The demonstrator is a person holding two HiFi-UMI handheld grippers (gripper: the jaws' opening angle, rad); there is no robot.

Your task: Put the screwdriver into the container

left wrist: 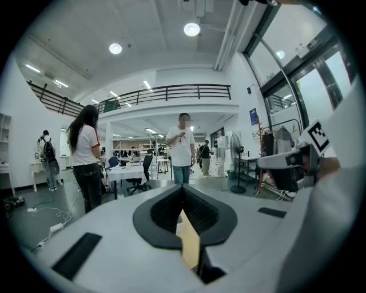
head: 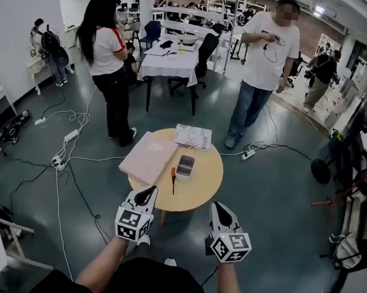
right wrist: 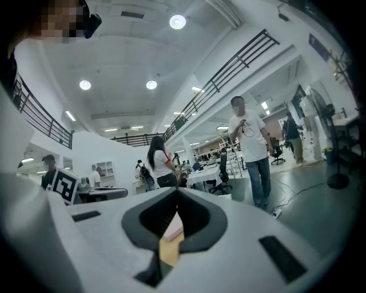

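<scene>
A screwdriver [head: 173,179] with a red handle lies on the round wooden table [head: 206,180], just left of a small grey container [head: 185,166]. My left gripper [head: 146,197] hovers at the table's near edge, below the screwdriver, and is shut on nothing. My right gripper [head: 220,211] hangs off the near right edge, also shut and empty. In the left gripper view the jaws meet at the left gripper's tips [left wrist: 183,190], with the tabletop showing in a gap below them. The right gripper view shows the right gripper's tips [right wrist: 176,193] pressed together the same way.
A flat pink box [head: 148,157] and a patterned box [head: 192,136] also lie on the table. Two people [head: 111,66] [head: 261,60] stand beyond it. Cables and power strips [head: 61,157] trail on the floor at left. A fan [head: 348,141] stands at right.
</scene>
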